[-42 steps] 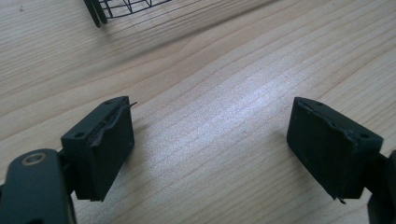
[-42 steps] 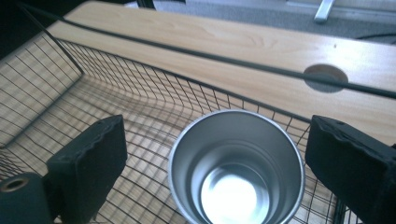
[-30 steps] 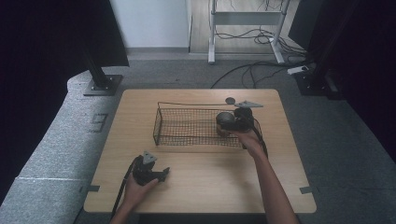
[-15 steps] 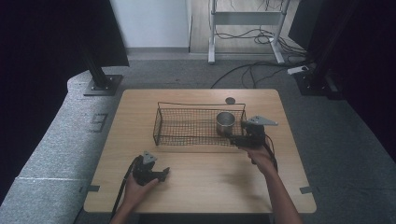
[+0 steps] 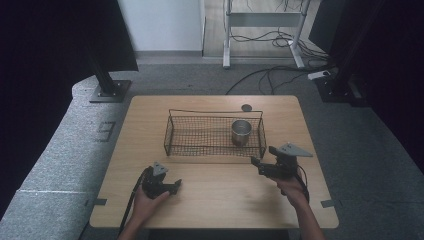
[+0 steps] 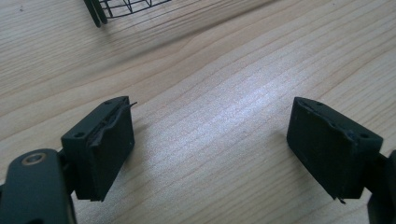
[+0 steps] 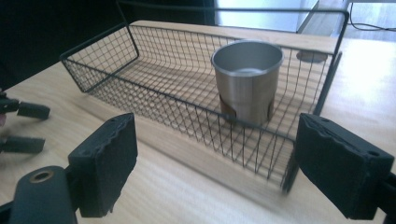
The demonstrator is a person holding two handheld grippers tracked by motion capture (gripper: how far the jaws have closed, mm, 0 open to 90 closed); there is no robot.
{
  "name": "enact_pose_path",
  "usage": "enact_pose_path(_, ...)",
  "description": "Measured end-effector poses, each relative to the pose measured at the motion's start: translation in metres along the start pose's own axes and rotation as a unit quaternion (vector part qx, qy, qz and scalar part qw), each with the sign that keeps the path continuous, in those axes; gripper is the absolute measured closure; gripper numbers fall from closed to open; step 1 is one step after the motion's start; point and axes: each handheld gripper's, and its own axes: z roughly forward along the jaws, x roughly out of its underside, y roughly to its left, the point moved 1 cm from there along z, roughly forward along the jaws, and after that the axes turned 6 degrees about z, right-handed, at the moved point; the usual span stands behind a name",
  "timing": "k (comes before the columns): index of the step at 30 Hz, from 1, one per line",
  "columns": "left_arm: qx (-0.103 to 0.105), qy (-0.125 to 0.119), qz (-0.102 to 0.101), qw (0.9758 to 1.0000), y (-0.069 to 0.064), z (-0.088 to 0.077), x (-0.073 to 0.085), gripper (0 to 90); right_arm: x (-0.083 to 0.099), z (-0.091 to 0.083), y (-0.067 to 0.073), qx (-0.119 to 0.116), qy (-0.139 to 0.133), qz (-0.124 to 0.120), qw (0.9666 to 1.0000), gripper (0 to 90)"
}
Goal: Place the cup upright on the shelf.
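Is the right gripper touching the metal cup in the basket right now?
Apart. The high view shows the right gripper outside the wire basket, bare table between it and the metal cup.

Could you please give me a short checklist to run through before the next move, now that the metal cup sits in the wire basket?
1. Metal cup stands upright inside the wire basket, near its right end: ok.
2. Right gripper is open, holds nothing and is apart from the basket: ok.
3. Left gripper is open and holds nothing, low over the table: ok.
4. Basket lies flat on the table, not tipped: ok.
5. Small round disc lies on the table behind the basket, outside it: ok.
6. Whether the cup holds anything: cannot tell.
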Motion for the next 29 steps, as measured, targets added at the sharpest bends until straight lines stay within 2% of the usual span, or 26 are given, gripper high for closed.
enact_pose_path(8, 0.0, 0.0, 0.0, 1.0, 0.0, 0.0, 0.0, 14.9, 0.034, -0.013, 0.0, 0.001, 0.019, -0.007, 0.9998, 13.6)
enact_pose_path(14, 0.0, 0.0, 0.0, 1.0, 0.0, 0.0, 0.0, 14.9, 0.055, -0.017, -0.006, 0.005, 0.023, 0.007, 0.9997, 13.8)
enact_pose_path(21, 0.0, 0.0, 0.0, 1.0, 0.0, 0.0, 0.0, 14.9, 0.066, -0.017, -0.011, 0.007, 0.037, 0.005, 0.9993, 13.9)
enact_pose_path(29, 0.0, 0.0, 0.0, 1.0, 0.0, 0.0, 0.0, 14.9, 0.069, -0.016, -0.013, 0.014, 0.042, 0.006, 0.999, 13.9)
